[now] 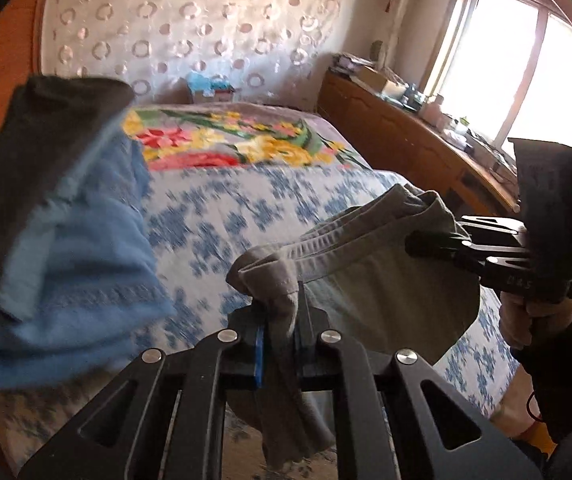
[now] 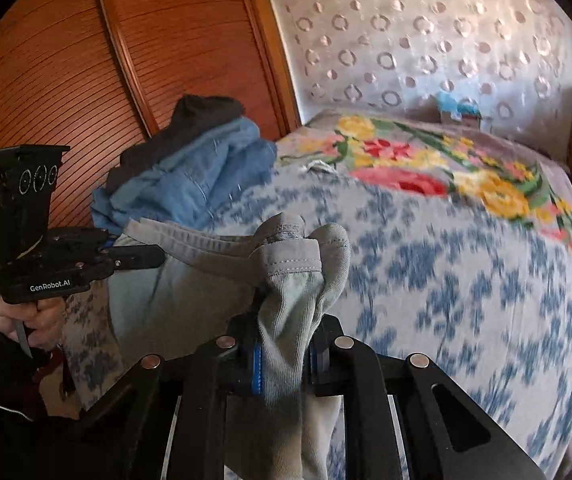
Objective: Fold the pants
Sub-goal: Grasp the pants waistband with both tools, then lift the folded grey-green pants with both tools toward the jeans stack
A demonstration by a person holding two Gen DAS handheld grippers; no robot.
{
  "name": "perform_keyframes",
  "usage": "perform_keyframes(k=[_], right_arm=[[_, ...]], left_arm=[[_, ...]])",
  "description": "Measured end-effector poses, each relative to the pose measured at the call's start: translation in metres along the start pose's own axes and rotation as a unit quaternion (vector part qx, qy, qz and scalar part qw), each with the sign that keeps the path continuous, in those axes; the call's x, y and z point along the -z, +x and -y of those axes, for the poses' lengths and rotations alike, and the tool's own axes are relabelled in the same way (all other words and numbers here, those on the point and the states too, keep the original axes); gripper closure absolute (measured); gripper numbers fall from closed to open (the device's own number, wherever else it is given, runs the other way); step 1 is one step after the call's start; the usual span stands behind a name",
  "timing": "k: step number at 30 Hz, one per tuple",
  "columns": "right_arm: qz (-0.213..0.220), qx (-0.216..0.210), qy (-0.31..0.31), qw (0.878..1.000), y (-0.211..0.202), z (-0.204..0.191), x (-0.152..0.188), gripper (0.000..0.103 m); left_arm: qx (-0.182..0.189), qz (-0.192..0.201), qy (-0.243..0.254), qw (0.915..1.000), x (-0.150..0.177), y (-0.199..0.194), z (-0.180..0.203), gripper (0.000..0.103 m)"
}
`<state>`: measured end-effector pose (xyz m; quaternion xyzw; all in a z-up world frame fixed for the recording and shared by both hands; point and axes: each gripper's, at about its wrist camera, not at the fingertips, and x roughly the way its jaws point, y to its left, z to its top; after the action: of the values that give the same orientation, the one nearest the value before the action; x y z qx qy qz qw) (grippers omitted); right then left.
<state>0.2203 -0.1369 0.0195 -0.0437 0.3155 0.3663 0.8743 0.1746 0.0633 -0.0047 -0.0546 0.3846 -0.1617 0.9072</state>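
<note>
With my left gripper [image 1: 286,332] and right gripper [image 2: 286,356] each pinching the grey cotton pants [image 1: 366,280] (waistband stretched between them) above the blue-flowered bed [image 1: 213,216], I judge the next move is spreading them flat.

Two black grippers. Left gripper [image 2: 137,258]: flat black fingers, round silver screws, blue pads, a tall black box on top with white rings, white words "GenRobot.AI" under the box. Right gripper [image 1: 434,248]: same black shape, tiny green light, thin black cable beside the box. Dark sleeve [image 1: 558,368] below the box.
</note>
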Motion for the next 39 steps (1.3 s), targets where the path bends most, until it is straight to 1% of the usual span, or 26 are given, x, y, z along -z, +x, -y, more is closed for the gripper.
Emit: perform_keyframes(k=[7, 13, 21, 27, 31, 33, 36, 39], right_arm=[[0.025, -0.009, -0.048, 0.998, 0.004, -0.01, -0.04, 0.087], [0.045, -0.014, -0.089, 0.995, 0.008, -0.019, -0.072, 0.087], [0.067, -0.027, -0.122, 0.99, 0.018, -0.025, -0.106, 0.087], [0.084, -0.043, -0.167, 0.981, 0.028, -0.041, -0.141, 0.087], [0.078, -0.059, -0.2, 0.975, 0.054, -0.05, -0.167, 0.087], [0.07, -0.068, -0.214, 0.972, 0.073, -0.053, -0.178, 0.087], [0.056, -0.073, -0.239, 0.967, 0.1, -0.055, -0.189, 0.087], [0.042, -0.086, -0.256, 0.962, 0.118, -0.059, -0.198, 0.087]], left_arm=[[-0.037, 0.038, 0.006, 0.9986, -0.025, -0.023, -0.01, 0.092], [-0.059, 0.072, 0.0, 0.9956, -0.041, -0.039, -0.022, 0.092], [-0.076, 0.108, -0.009, 0.9912, -0.051, -0.06, -0.036, 0.092], [-0.094, 0.14, -0.027, 0.9853, -0.057, -0.082, -0.051, 0.092], [-0.113, 0.156, -0.046, 0.9802, -0.055, -0.096, -0.074, 0.092], [-0.121, 0.156, -0.051, 0.979, -0.055, -0.097, -0.082, 0.092], [-0.13, 0.156, -0.064, 0.977, -0.053, -0.099, -0.099, 0.092], [-0.135, 0.159, -0.073, 0.9753, -0.052, -0.102, -0.112, 0.092]])
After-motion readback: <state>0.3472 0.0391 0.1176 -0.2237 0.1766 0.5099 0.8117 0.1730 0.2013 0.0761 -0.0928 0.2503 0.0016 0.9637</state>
